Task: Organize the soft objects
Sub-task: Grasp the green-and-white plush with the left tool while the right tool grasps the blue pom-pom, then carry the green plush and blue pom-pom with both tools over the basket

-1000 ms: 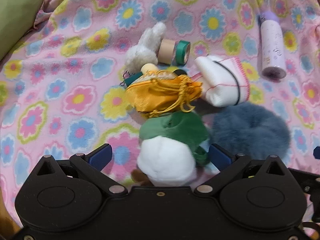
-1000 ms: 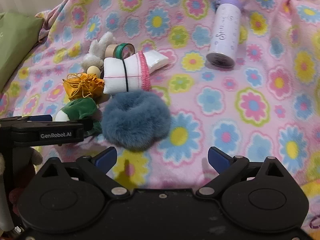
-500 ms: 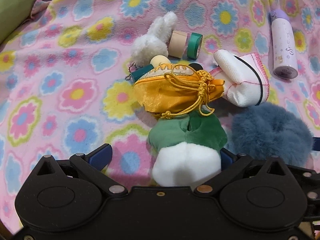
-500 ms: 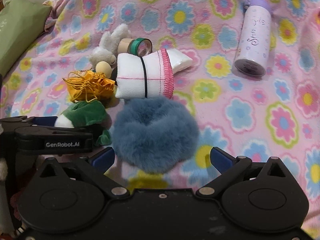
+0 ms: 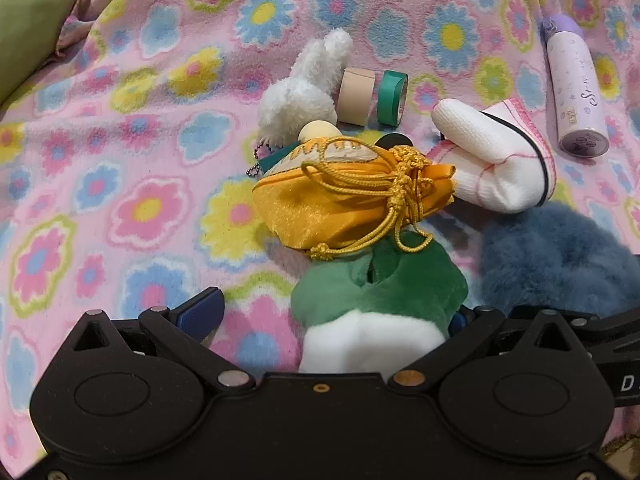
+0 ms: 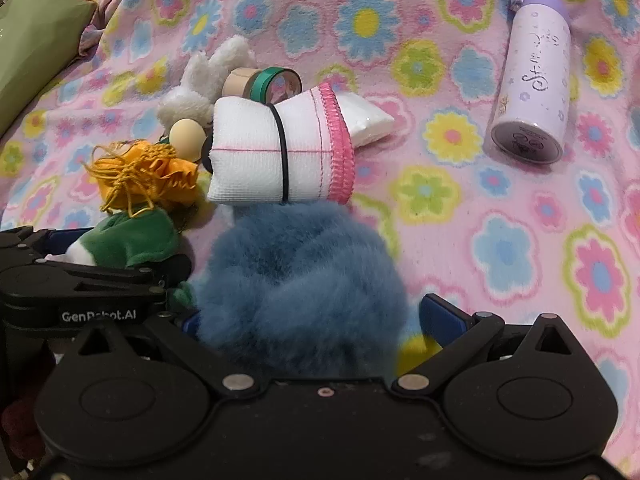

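Plush toys were seen crowding the left wrist view, heaped on the flowered blanket [image 5: 120, 160]. The left gripper [image 5: 332, 312] was held with its fingers spread wide, and the green-and-white plush [image 5: 376, 300] was caught between them, pressed toward the right-hand finger while the left-hand blue pad [image 5: 200, 312] stood clear of it. No squeeze was shown. Just beyond it, the orange drawstring pouch [image 5: 344, 196] was seen touching the plush's green top, with the white rolled cloth [image 5: 492, 160] beside it and the blue furry pom [image 5: 560, 256] at the right edge. A white bunny toy [image 5: 300, 96], two tape rolls [image 5: 374, 96] and a lilac bottle [image 5: 574, 88] were left farther back.

From the right wrist view, the right gripper [image 6: 316, 320] was likewise held apart, and the blue furry pom [image 6: 300, 280] was seen filling the gap between its fingers, fur spilling over them. The white rolled cloth [image 6: 272, 156] was touching the pom's far edge. The left gripper [image 6: 80, 280] was caught alongside, beside the green-and-white plush [image 6: 128, 240].

A double pick-up was judged to be in hand, each claw bracketing one soft item. Closing on both was what seemed called for next, gently, since fur and stuffing would compress; a clean lift was then needed so the pouch's loose cords would not be dragged along.
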`<control>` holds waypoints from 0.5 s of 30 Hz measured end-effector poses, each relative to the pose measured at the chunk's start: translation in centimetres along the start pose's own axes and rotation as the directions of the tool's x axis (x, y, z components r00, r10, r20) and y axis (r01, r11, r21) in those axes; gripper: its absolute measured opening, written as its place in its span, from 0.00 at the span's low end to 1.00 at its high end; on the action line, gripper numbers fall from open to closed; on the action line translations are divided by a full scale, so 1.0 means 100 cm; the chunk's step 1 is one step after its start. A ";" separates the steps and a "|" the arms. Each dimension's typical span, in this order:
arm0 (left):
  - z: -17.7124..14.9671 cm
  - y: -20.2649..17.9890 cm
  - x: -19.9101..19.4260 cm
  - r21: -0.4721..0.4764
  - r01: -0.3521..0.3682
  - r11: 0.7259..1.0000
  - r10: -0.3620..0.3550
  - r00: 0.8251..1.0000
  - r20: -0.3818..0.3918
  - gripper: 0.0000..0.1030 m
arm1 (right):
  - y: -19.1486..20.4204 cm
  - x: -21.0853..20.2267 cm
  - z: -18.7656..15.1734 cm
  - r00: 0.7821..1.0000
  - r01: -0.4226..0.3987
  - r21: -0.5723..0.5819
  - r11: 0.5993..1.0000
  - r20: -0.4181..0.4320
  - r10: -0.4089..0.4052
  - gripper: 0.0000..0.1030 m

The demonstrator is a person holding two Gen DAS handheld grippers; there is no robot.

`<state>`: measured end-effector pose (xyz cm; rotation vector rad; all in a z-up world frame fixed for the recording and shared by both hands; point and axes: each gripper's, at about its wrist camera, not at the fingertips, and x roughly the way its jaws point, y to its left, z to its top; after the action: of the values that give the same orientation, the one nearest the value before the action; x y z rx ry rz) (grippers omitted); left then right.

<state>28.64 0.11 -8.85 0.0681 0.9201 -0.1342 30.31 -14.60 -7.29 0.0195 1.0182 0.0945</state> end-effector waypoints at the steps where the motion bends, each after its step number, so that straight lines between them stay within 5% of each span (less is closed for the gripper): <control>1: 0.000 0.000 0.000 0.000 -0.001 1.000 0.001 1.000 0.002 0.98 | -0.001 0.000 0.000 1.000 0.001 -0.005 1.000 0.008 -0.001 0.99; 3: 0.000 0.000 0.001 0.004 0.001 1.000 -0.001 1.000 0.009 0.98 | 0.000 0.001 -0.001 1.000 0.005 -0.026 1.000 0.029 -0.004 0.96; 7: -0.001 0.001 -0.001 0.008 0.012 1.000 -0.013 1.000 0.015 0.98 | 0.005 -0.004 -0.005 0.997 0.022 -0.089 0.996 0.081 -0.015 0.71; 10: -0.001 0.002 -0.004 -0.003 0.031 1.000 -0.031 0.999 0.007 0.95 | 0.002 -0.007 -0.005 0.997 0.009 -0.078 0.997 0.082 -0.003 0.61; 12: -0.002 0.001 -0.008 -0.008 0.037 0.999 -0.036 0.999 0.011 0.90 | -0.003 -0.011 -0.005 0.997 0.003 -0.051 0.999 0.078 0.001 0.59; 15: -0.004 -0.005 -0.018 0.009 0.064 0.998 -0.064 0.998 0.025 0.67 | -0.012 -0.017 -0.006 0.998 -0.003 0.007 1.000 0.065 0.003 0.58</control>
<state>27.16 -0.18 -7.71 0.0445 0.8969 -0.1978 29.01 -15.95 -6.20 0.0301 0.9532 0.0929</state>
